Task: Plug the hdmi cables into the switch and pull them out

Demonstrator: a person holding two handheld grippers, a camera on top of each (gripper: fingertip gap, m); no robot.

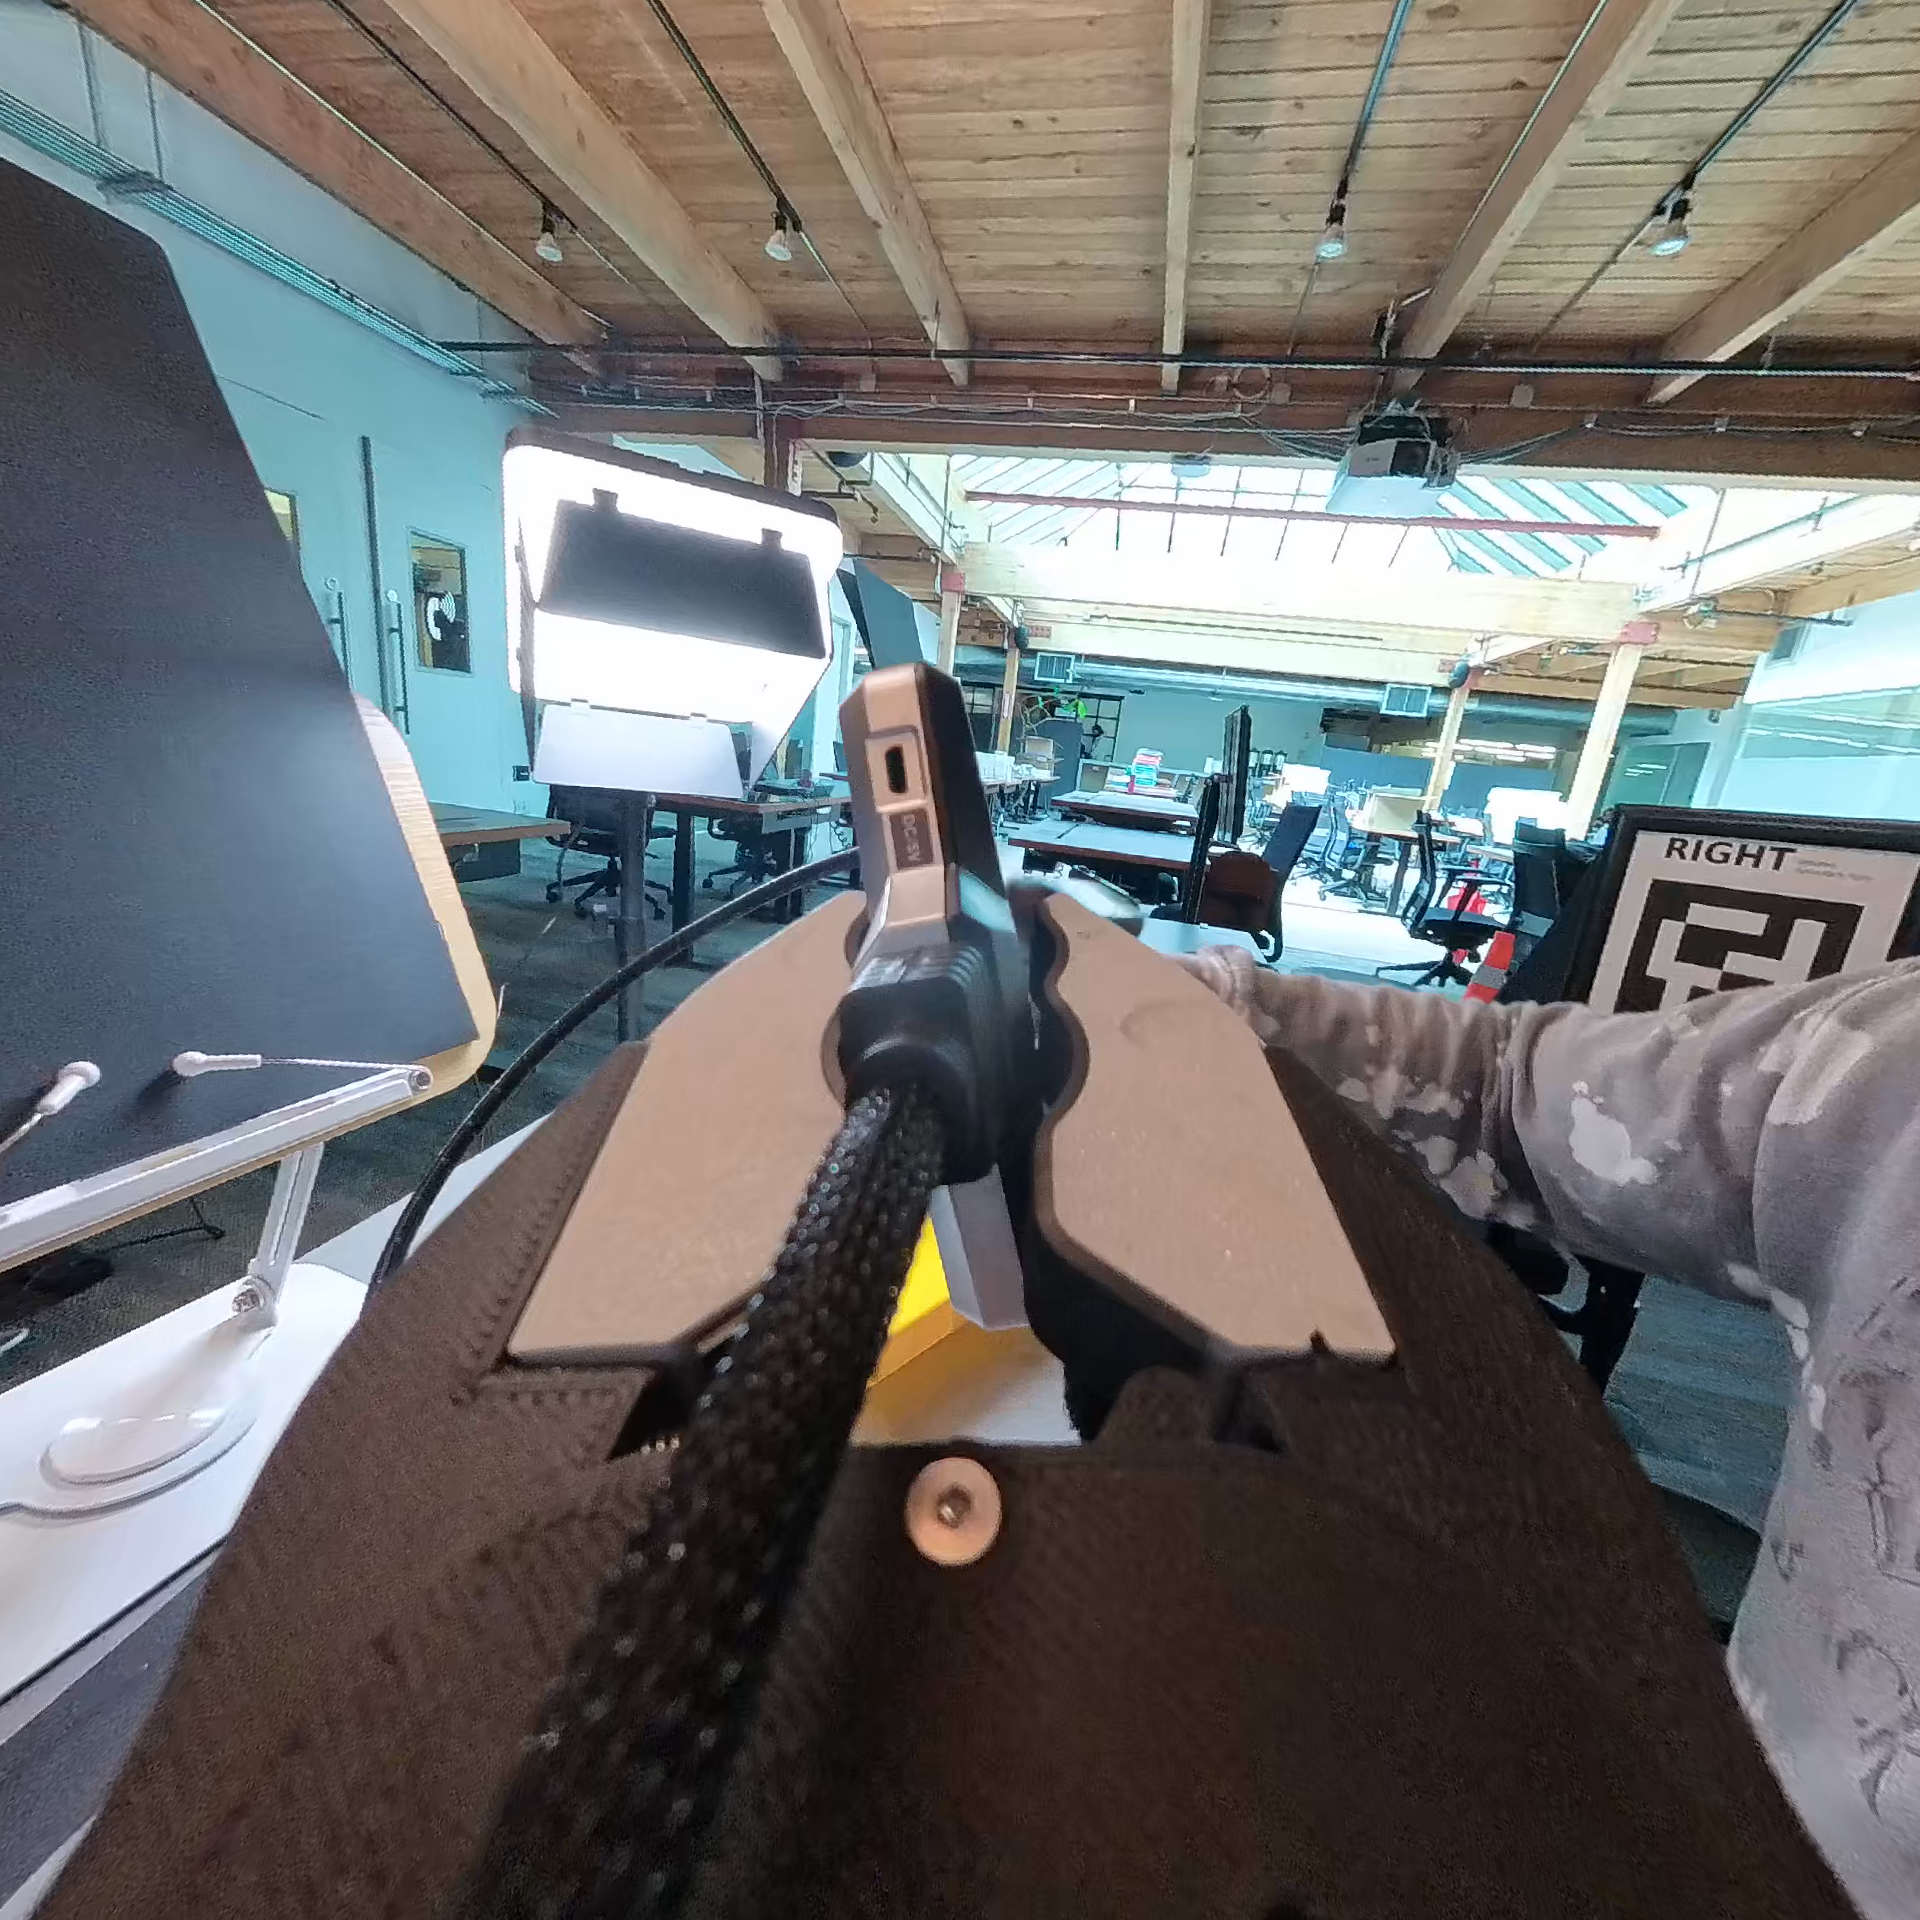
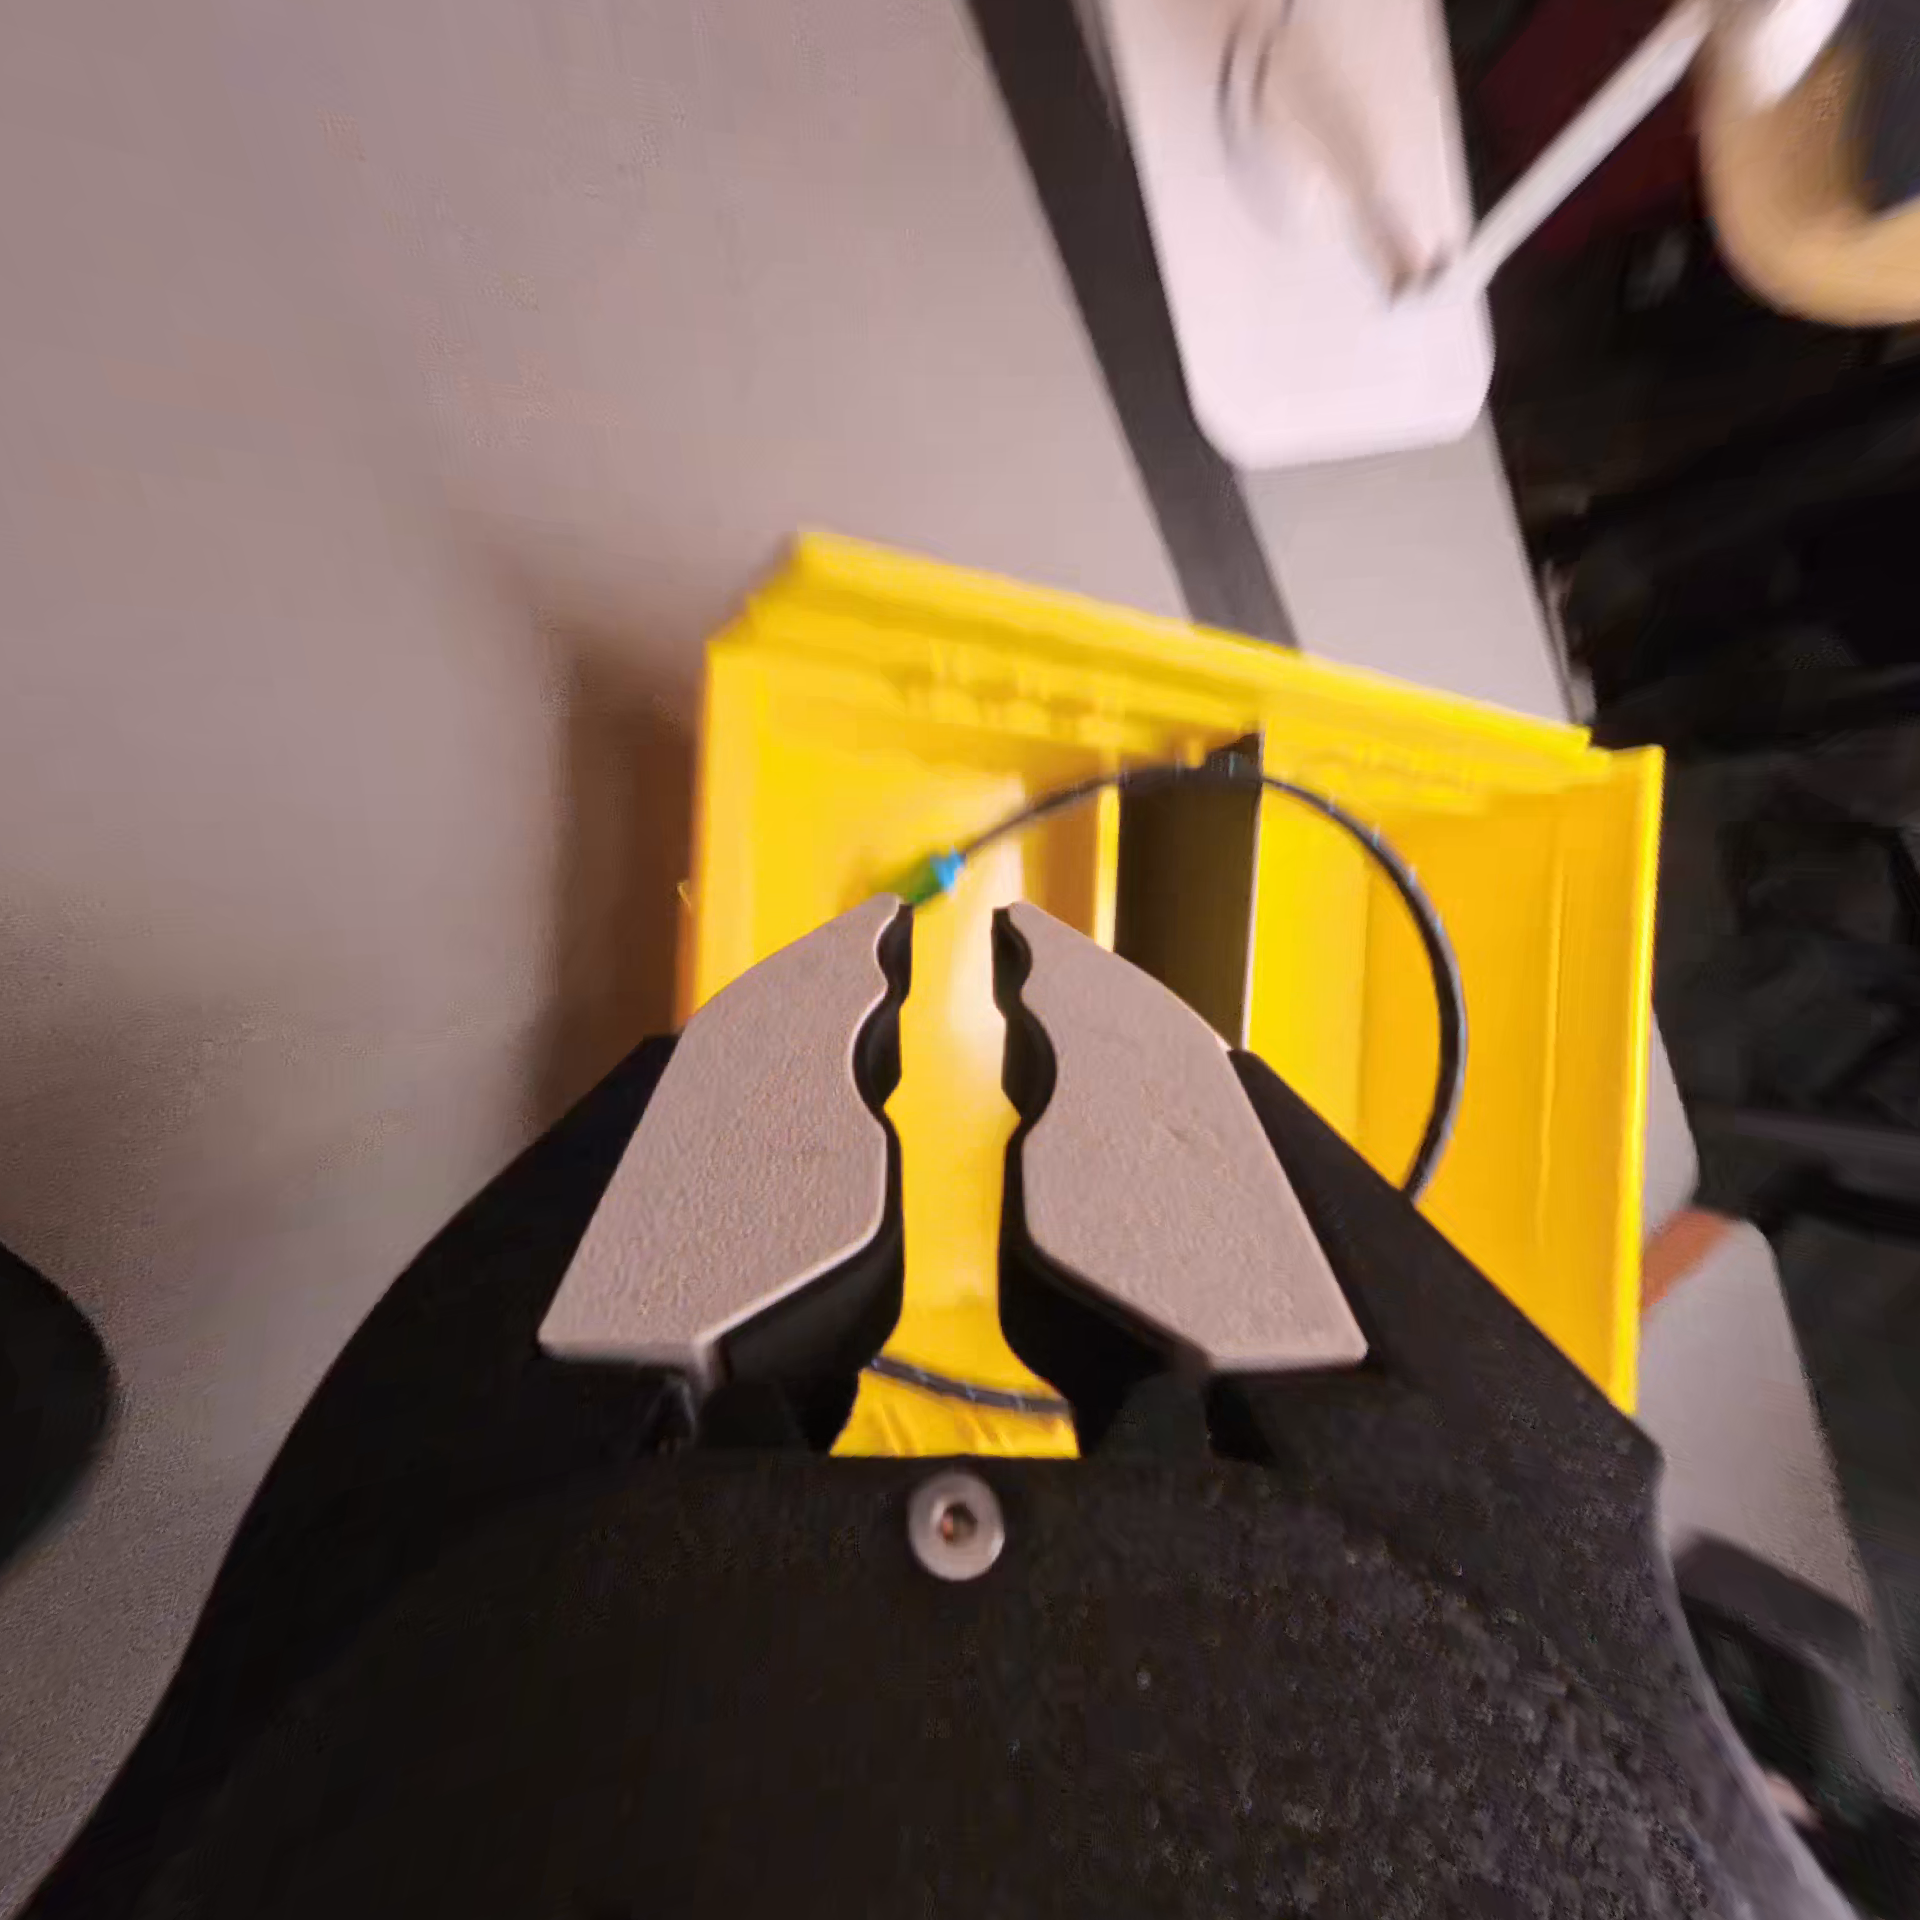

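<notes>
In the left wrist view my left gripper (image 1: 945, 920) is shut on the silver and black HDMI switch (image 1: 902, 790), which stands upright between the fingers, raised above the table. A black HDMI plug (image 1: 914, 1023) sits in the switch, and its braided cable (image 1: 748, 1455) runs toward the camera. A thin black cable (image 1: 623, 971) arcs off to the left. In the right wrist view my right gripper (image 2: 953, 914) is narrowly open and empty. It hangs over a yellow tray (image 2: 1507, 987) that holds a thin black cable (image 2: 1423, 935) with a blue-green tip (image 2: 935, 868).
A tilted black board (image 1: 156, 675) on a white stand (image 1: 135, 1444) stands at the left. A bright light panel (image 1: 675, 623) is behind it. A person's grey patterned sleeve (image 1: 1610, 1143) and a black-and-white marker panel (image 1: 1756, 935) are at the right. The tray rests on a grey table (image 2: 312, 520).
</notes>
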